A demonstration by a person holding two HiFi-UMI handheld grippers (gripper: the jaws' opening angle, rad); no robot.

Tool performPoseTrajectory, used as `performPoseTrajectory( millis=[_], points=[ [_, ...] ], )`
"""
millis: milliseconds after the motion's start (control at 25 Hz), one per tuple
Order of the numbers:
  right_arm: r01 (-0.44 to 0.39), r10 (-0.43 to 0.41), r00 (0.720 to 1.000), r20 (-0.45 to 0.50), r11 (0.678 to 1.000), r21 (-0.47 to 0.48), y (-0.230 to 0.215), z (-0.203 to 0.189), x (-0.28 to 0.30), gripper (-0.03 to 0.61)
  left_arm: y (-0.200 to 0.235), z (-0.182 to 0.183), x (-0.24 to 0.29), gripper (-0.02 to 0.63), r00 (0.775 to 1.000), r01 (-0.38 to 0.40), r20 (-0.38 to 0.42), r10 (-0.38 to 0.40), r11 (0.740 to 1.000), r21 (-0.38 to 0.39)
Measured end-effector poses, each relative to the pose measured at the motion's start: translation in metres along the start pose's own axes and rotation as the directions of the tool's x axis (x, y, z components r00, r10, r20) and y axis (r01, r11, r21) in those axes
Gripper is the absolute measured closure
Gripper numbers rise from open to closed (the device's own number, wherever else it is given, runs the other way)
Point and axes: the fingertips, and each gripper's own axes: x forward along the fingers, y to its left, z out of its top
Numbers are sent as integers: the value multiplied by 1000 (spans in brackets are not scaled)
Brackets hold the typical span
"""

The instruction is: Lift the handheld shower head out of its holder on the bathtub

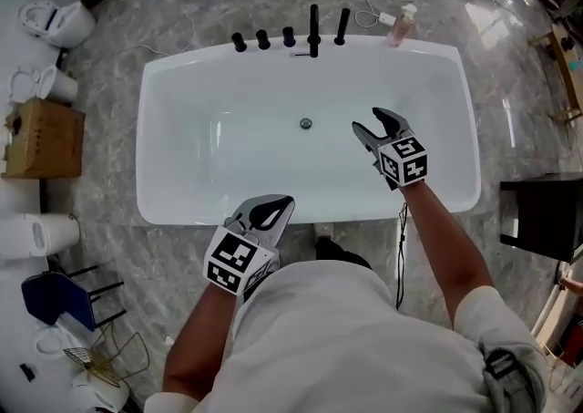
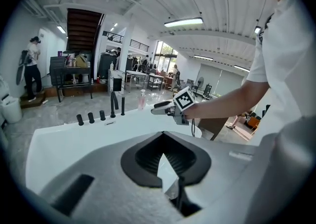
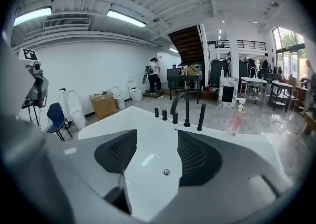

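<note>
The black handheld shower head (image 1: 342, 26) stands upright in its holder on the 12 o'clock rim of the white bathtub (image 1: 182, 65). It is the rightmost of the dark fittings, just beside the spout (image 1: 313, 30). A pink bottle (image 1: 401, 24) sits toward 3 o'clock of it. The right gripper (image 1: 369, 121) hangs over the basin, jaws wide apart and empty. The left gripper (image 1: 284, 202) is at the 6 o'clock rim, jaws closed on nothing
</note>
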Motion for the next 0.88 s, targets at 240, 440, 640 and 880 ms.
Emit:
performPoseTrajectory(
  millis=[240, 440, 640, 880],
  points=[
    [3, -2, 999, -32, 1000, 28, -74, -4, 66, 311, 16, 4, 38, 607, 999, -35, -44, 32, 997, -63],
    [5, -3, 999, -54, 999, 37, -124, -5, 122, 313, 20, 1, 57, 607, 997, -34, -72, 27, 994, -103],
    [20, -18, 998, -61, 999, 36, -167, -4, 176, 313, 36, -7, 69, 607, 994, -54, -105, 41, 991, -126],
    [56, -55, 995, -79, 998, 16, -216, -5, 238, 313, 50, -20, 101, 607, 990, -52, -134, 31, 986, -156]
  ],
)
